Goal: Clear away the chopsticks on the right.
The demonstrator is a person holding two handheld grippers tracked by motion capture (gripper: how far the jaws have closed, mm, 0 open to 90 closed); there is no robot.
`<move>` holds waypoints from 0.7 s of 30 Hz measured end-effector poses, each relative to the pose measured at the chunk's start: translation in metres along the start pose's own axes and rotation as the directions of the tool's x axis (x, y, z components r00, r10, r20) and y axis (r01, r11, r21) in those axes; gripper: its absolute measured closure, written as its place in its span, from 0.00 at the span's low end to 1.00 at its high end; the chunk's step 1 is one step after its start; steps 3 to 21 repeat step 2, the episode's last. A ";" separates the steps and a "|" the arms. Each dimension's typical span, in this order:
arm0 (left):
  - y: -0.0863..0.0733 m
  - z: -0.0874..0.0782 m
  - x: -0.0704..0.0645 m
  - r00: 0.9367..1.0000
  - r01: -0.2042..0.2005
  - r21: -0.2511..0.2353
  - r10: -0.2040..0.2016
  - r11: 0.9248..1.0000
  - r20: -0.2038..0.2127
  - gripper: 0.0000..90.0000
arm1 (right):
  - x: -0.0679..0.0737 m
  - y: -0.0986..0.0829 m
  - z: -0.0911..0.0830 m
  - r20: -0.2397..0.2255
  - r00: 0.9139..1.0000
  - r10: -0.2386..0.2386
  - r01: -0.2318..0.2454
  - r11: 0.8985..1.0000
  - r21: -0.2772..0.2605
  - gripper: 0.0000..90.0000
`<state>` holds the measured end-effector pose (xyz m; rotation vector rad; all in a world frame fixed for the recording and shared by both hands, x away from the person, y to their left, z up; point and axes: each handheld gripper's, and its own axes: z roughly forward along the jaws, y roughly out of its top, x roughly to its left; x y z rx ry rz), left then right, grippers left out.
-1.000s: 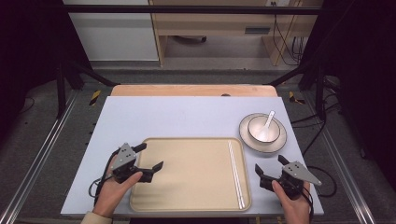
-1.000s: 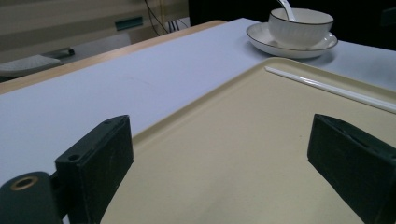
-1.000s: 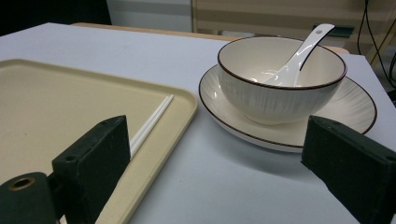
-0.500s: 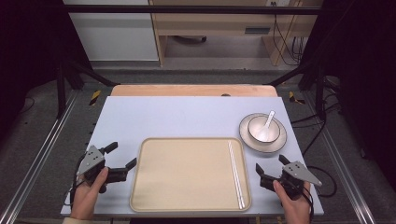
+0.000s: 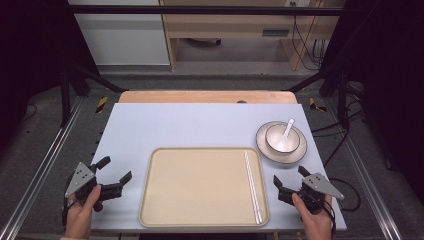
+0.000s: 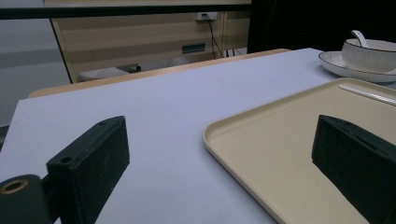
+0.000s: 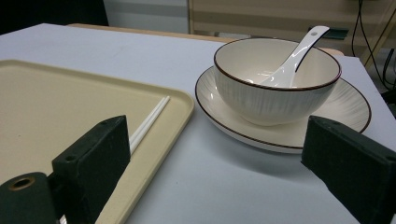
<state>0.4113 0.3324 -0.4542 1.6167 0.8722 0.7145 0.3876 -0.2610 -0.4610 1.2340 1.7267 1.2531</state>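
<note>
On the pale blue desk point(image 5: 200, 125) a beige tray point(image 5: 200, 185) lies near the front edge, midway between the two grippers. A pair of white chopsticks point(image 5: 252, 185) rests lengthwise along the tray's three o'clock side, just inside the rim. At about two o'clock from the tray, close to its corner but apart from it, a white plate point(image 5: 281, 156) with a dark rim carries a white bowl point(image 5: 281, 137), and a white spoon point(image 5: 287, 131) leans in the bowl with its handle pointing toward one o'clock.

The left gripper point(image 5: 114, 175) sits at the tray's nine o'clock, just off the rim, held in a hand point(image 5: 80, 212) over bare desk. Its jaws stand wide apart and hold nothing; in the left gripper view the tray's corner lies between them.

The right gripper point(image 5: 291, 176) sits at the tray's four o'clock, near the desk's front corner, at six o'clock from the plate. Its jaws are also spread wide and empty; in the right gripper view they frame the plate and bowl, with the chopsticks' ends by the left jaw.
</note>
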 end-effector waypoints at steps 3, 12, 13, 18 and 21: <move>-0.001 0.001 0.000 1.000 0.003 0.001 -0.003 1.000 0.000 0.04 | 0.000 0.000 0.000 -0.001 1.000 0.001 -0.001 1.000 0.001 0.09; -0.001 0.001 0.000 1.000 0.003 0.001 -0.003 1.000 0.000 0.04 | 0.000 0.000 0.000 -0.001 1.000 0.001 -0.001 1.000 0.001 0.09; -0.001 0.001 0.000 1.000 0.003 0.001 -0.003 1.000 0.000 0.04 | 0.000 0.000 0.000 -0.001 1.000 0.001 -0.001 1.000 0.001 0.09; -0.001 0.001 0.000 1.000 0.003 0.001 -0.003 1.000 0.000 0.04 | 0.000 0.000 0.000 -0.001 1.000 0.001 -0.001 1.000 0.001 0.09; -0.001 0.001 0.000 1.000 0.003 0.001 -0.003 1.000 0.000 0.04 | 0.000 0.000 0.000 -0.001 1.000 0.001 -0.001 1.000 0.001 0.09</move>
